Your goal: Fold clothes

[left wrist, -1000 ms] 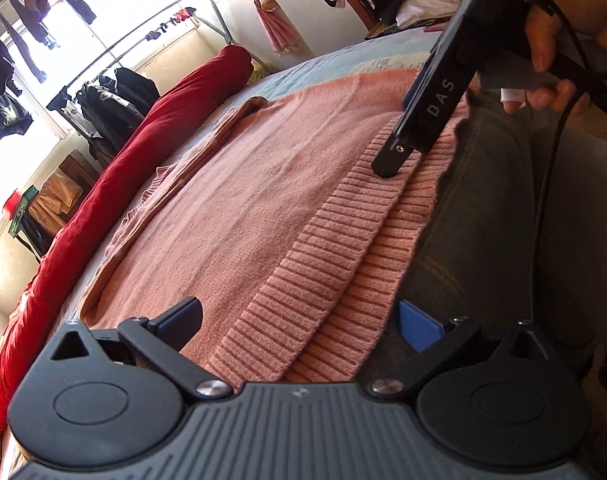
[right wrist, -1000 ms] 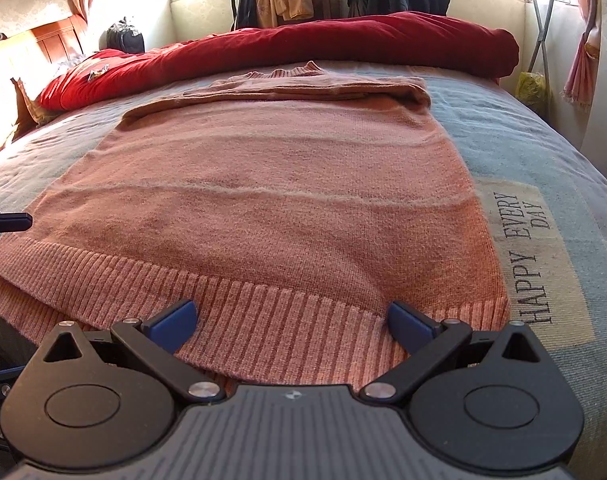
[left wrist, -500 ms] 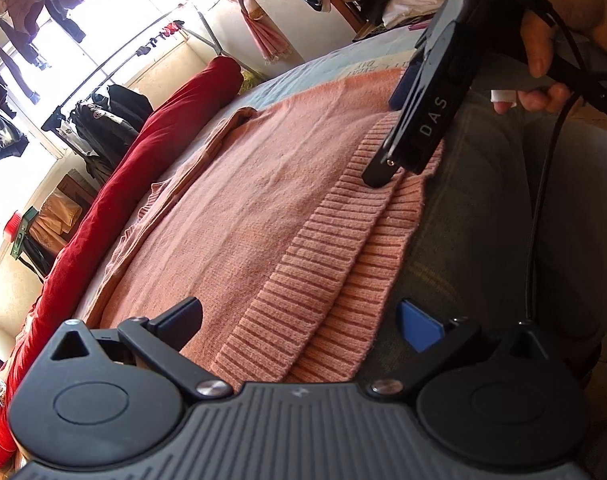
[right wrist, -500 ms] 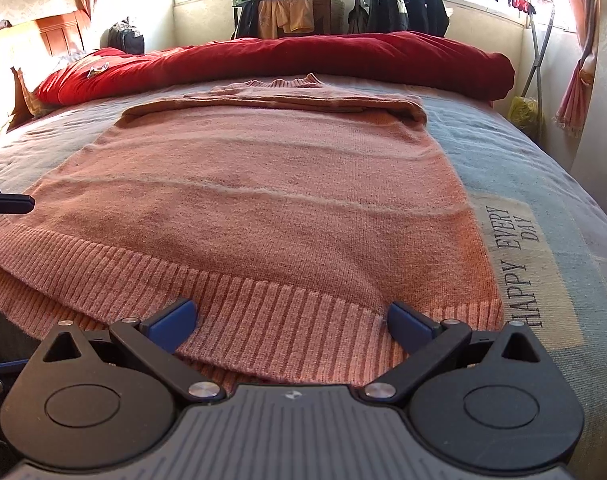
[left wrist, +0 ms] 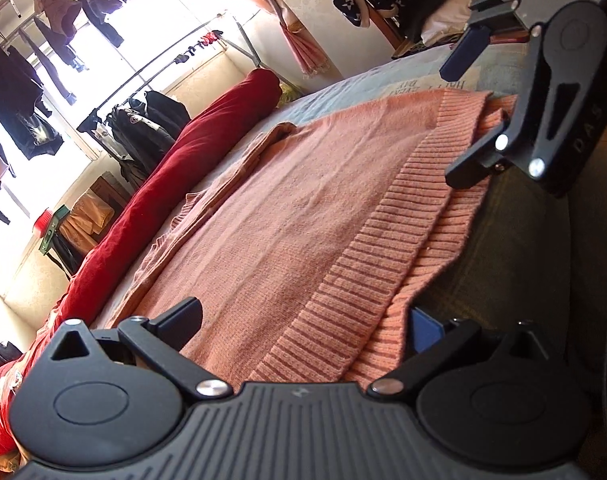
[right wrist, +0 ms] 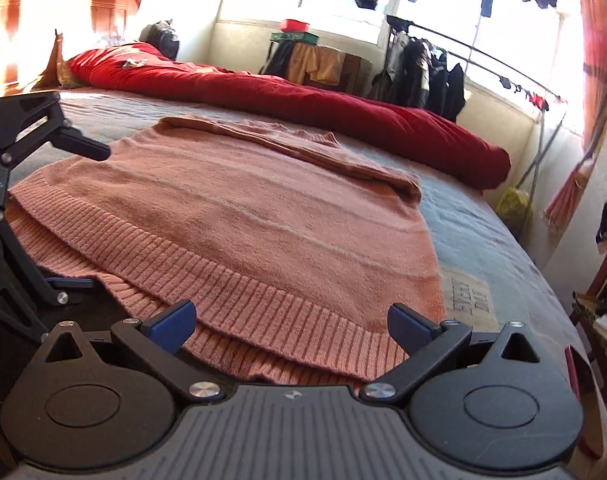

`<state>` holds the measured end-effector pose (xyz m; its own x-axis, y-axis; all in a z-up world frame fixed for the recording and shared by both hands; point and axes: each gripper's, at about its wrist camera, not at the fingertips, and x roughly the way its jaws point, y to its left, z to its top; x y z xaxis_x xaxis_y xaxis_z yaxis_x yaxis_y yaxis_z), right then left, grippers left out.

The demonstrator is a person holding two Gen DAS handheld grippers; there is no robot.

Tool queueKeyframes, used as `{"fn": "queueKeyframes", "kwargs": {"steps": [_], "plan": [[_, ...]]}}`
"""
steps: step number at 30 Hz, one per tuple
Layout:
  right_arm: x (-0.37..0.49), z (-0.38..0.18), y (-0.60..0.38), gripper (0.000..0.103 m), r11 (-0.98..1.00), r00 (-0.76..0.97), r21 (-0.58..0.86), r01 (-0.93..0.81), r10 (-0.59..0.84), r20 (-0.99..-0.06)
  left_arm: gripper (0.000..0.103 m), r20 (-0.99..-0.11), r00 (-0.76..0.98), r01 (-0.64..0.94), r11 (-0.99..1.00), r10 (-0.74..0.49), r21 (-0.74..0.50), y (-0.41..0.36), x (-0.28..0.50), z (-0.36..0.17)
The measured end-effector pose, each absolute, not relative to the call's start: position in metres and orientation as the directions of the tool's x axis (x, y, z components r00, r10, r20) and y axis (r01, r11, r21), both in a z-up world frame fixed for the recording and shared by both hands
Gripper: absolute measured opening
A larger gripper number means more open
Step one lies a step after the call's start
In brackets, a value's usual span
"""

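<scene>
A pink knitted sweater (left wrist: 295, 208) (right wrist: 263, 216) lies flat on the bed with its sleeves folded in across the far end. Its ribbed hem (right wrist: 263, 296), in two layers, runs along the near edge of the bed. My left gripper (left wrist: 303, 324) is open, its fingers astride one end of the hem and its right pad (left wrist: 423, 328) just past the lower layer's edge. My right gripper (right wrist: 291, 320) is open too, low over the hem's other end. Each gripper shows in the other's view: the right gripper (left wrist: 469, 112) at the upper right, the left gripper (right wrist: 79, 216) at the left edge.
A rolled red duvet (right wrist: 303, 100) lies along the far side of the grey-blue bed cover (right wrist: 475, 232), which carries a lettered patch (right wrist: 469, 300). A clothes rack (right wrist: 435, 72) and hanging clothes (left wrist: 35, 72) stand by the window. A chair (right wrist: 599, 292) is at the right.
Both grippers have tilted and shifted along the hem, still open. The right gripper now shows side on in the left wrist view, and the hand holding it has left the frame.
</scene>
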<state>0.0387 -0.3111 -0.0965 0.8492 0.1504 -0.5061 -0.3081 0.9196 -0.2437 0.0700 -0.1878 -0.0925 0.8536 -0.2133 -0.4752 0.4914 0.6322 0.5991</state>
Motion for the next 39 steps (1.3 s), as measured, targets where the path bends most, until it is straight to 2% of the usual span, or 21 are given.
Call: {"fn": "queueKeyframes", "kwargs": {"steps": [5, 8, 15, 24, 32, 39], "plan": [[0.031, -0.101, -0.278, 0.103, 0.791, 0.836, -0.395, -0.467, 0.251, -0.487, 0.103, -0.463, 0.860, 0.477, 0.659, -0.213, 0.582, -0.182, 0.072, -0.083], [0.037, -0.114, -0.256, 0.103, 0.726, 0.855, -0.515, -0.455, 0.196, -0.480, 0.103, -0.459, 0.863, 0.471, 0.665, -0.212, 0.579, -0.178, 0.072, -0.079], [0.055, -0.124, -0.222, 0.103, 0.642, 0.906, -0.667, -0.378, 0.110, -0.408, 0.103, -0.486, 0.849, 0.491, 0.645, -0.205, 0.586, -0.178, 0.073, -0.087], [0.065, -0.129, -0.242, 0.103, 0.648, 0.918, -0.690, -0.323, 0.036, -0.396, 0.103, -0.462, 0.874, 0.459, 0.574, -0.152, 0.678, -0.183, 0.083, -0.099], [0.068, -0.140, -0.300, 0.103, 0.634, 0.928, -0.745, -0.209, -0.112, -0.355, 0.103, -0.373, 0.927, 0.336, 0.501, -0.027, 0.798, -0.155, 0.074, -0.111], [0.069, -0.142, -0.263, 0.103, 0.593, 0.947, -0.772, -0.228, -0.049, -0.318, 0.103, -0.310, 0.951, 0.290, 0.419, -0.022, 0.861, -0.184, 0.077, -0.118]]}}
